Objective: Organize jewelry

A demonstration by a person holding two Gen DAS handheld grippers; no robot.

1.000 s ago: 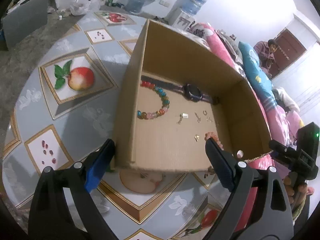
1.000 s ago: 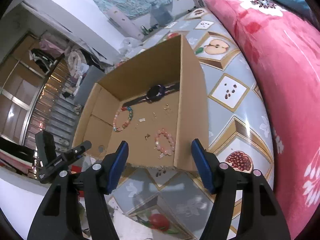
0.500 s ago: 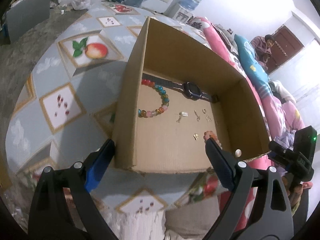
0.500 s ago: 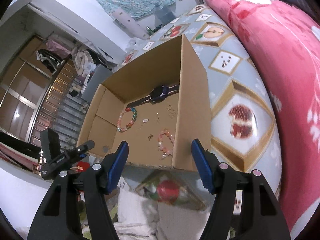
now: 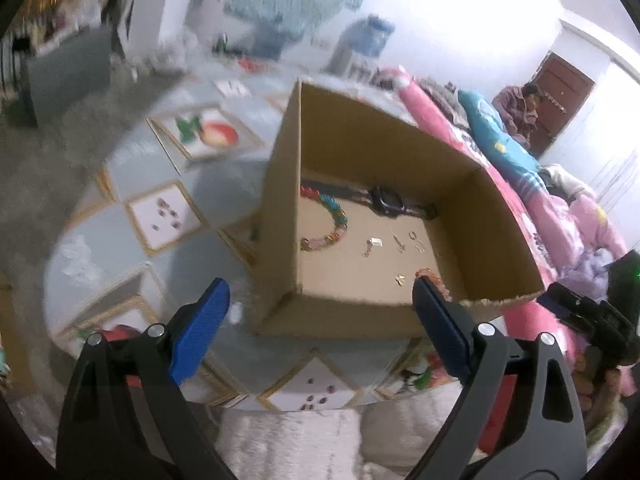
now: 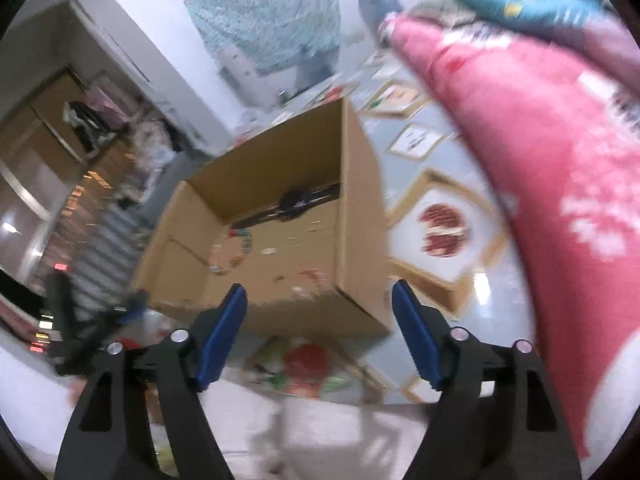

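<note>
An open cardboard box (image 5: 280, 208) stands on the round table near its front edge. Inside lie a black watch (image 5: 386, 200), a coloured bead bracelet (image 5: 328, 220), small gold earrings (image 5: 374, 242) and a pink bead bracelet (image 5: 430, 274). My left gripper (image 5: 318, 284) is open and straddles the box's near left corner. My right gripper (image 6: 319, 286) straddles the near right corner of the box (image 6: 360, 220), its jaws opening. Whether any finger touches the cardboard I cannot tell. The right wrist view is blurred but shows the watch (image 6: 294, 200).
A fruit-pattern cloth covers the table (image 5: 160, 216). Pink bedding (image 6: 540, 160) runs along the table's right side. A white cloth (image 5: 288, 440) lies below the table's near edge. A person (image 5: 520, 108) sits by a brown door at the far right.
The box has slid with both grippers toward the table's near edge, and the fruit patterns have drifted away behind it. The right jaws stand wider than before.
</note>
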